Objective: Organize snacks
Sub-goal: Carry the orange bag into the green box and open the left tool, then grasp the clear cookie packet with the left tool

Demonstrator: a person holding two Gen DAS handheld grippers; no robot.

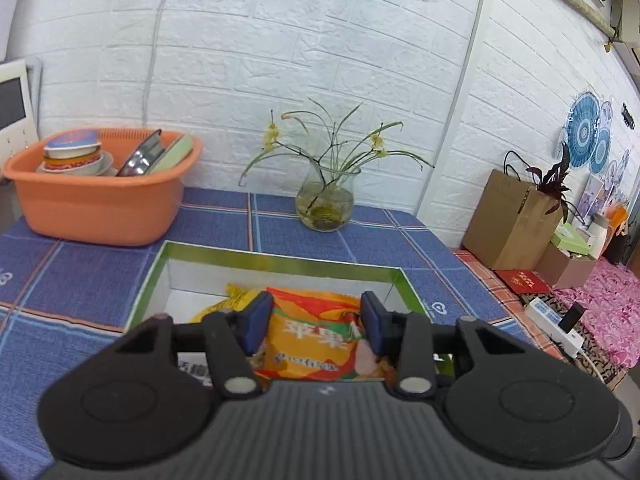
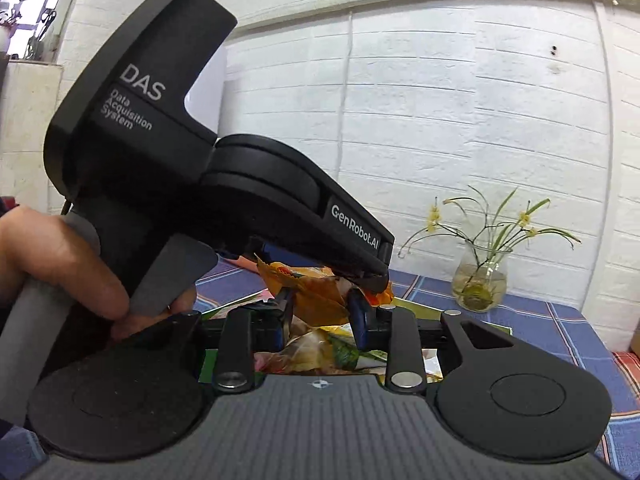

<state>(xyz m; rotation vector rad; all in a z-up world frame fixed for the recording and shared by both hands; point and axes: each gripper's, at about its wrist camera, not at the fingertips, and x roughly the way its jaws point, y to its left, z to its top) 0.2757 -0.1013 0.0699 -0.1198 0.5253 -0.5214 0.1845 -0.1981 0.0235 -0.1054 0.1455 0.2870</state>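
Snack bag (image 1: 316, 344) between left gripper (image 1: 316, 322) pads, over green-rimmed box (image 1: 280, 258); right gripper (image 2: 320, 316) grip unclear.

The left gripper (image 1: 316, 322) has a ribbed dark grey body, matte black linkage arms with silver pivot screws, round black side discs and blue finger pads (image 1: 256, 320). The right gripper (image 2: 322, 316) matches it. At nine o'clock, the bare-skinned left hand (image 2: 60, 264) wraps a grey handle; white "DAS" and "GenRobot.AI" lettering marks the black housing.
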